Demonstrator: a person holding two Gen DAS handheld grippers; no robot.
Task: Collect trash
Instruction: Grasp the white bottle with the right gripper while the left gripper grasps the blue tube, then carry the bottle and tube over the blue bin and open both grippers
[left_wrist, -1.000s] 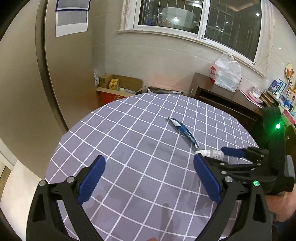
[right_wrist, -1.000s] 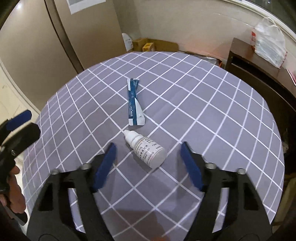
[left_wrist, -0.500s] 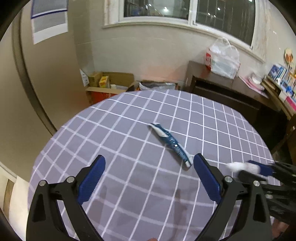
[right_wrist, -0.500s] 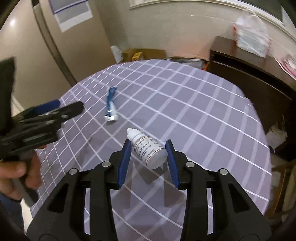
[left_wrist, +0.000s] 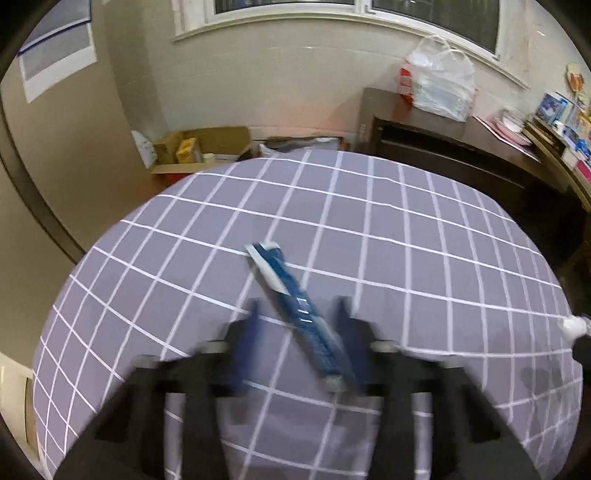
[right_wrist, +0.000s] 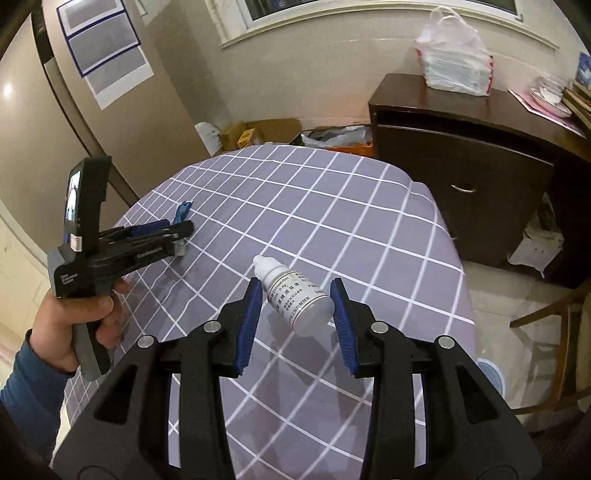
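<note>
your left gripper (left_wrist: 299, 328) – jaws just closing around blue wrapper (left_wrist: 291, 301), grip blurred, can't tell | your right gripper (right_wrist: 295, 317) – clamped on white dropper bottle (right_wrist: 295, 295) | over checked table (right_wrist: 332, 206)

Right gripper (right_wrist: 297, 295) with its blue pads on either side of a small white dropper bottle (right_wrist: 295, 295), raised off the checked desk (right_wrist: 332, 206); whether both pads press it is unclear. At left, a hand (right_wrist: 70, 325) holds the left gripper (right_wrist: 181, 230), nearly closed about a blue wrapper (right_wrist: 183, 210). Behind, a dark cabinet (right_wrist: 461, 147) carries a white plastic bag (right_wrist: 454, 62).
</note>
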